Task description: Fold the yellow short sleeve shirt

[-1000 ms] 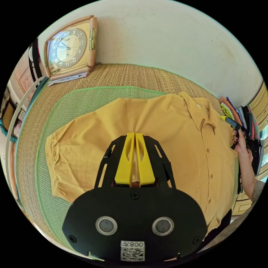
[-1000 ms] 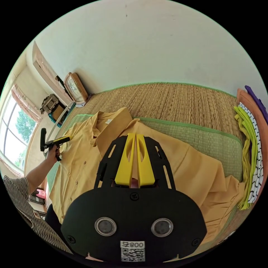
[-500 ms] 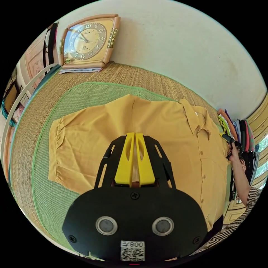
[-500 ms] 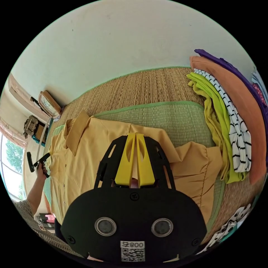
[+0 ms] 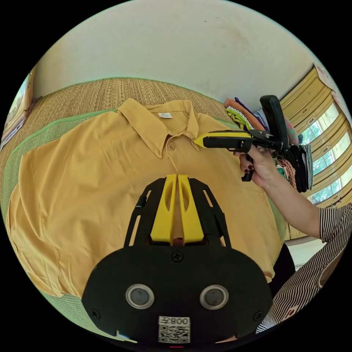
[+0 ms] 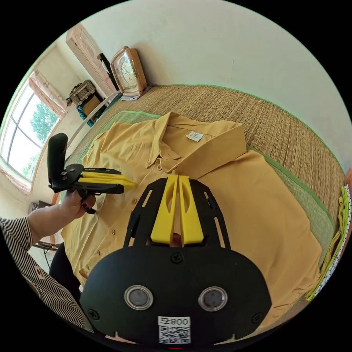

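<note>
Shirt [image 5: 91, 176], yellow, short-sleeved, spread front-up on green woven mat [image 6: 308, 205], collar [image 6: 205, 146] toward wall. Left gripper [image 5: 177, 176] poised above button placket just below collar, yellow jaws together, nothing between them. Right gripper [image 6: 178, 176] over shirt's chest beside collar, jaws likewise closed on nothing. Each tool visible in other's view, held in hand [image 5: 258, 167] above shirt's shoulder area, tips pointing toward collar. Stack of folded clothes [image 5: 256, 121] beyond right gripper; clock [image 6: 128, 73] against wall beyond left gripper.
</note>
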Tool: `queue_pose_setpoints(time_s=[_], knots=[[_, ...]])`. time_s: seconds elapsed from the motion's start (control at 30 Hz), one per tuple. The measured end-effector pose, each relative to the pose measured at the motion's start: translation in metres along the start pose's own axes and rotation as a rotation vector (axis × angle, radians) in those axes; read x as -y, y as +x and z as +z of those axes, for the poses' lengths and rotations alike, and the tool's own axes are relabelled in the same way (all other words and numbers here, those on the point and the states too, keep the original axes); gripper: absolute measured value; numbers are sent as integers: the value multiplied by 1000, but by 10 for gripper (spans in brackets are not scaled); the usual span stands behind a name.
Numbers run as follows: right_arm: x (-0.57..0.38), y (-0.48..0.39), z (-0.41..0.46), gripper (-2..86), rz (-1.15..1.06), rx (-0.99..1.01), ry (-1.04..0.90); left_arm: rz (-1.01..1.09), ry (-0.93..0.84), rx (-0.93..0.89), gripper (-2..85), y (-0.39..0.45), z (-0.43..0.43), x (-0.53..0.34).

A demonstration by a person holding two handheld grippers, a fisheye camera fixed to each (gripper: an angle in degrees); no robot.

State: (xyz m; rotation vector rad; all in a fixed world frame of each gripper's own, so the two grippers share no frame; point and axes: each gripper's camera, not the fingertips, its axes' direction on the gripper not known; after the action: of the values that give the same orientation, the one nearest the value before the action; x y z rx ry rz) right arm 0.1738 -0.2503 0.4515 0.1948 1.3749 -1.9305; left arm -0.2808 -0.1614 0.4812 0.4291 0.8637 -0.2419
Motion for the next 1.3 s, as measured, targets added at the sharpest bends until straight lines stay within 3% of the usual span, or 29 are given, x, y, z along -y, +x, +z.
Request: queue_pose_setpoints(time_s=[0.27, 0.4, 0.8, 1.03, 1.3], knots=[[7, 1, 19, 2, 40, 31, -7, -25, 64, 13, 3, -11, 3, -20], [-2, 3, 26, 2, 74, 57, 3, -44, 22, 94, 3, -18, 18, -10], [-17, -3, 45, 4, 89, 48, 0, -76, 22, 81, 4, -31, 31, -32], [-68, 9, 21, 14, 191, 100, 20, -123, 48, 55, 18, -33, -27, -153], [-233, -14, -47, 48, 293, 167, 16, -380, -14, -43, 76, -39, -105, -349]])
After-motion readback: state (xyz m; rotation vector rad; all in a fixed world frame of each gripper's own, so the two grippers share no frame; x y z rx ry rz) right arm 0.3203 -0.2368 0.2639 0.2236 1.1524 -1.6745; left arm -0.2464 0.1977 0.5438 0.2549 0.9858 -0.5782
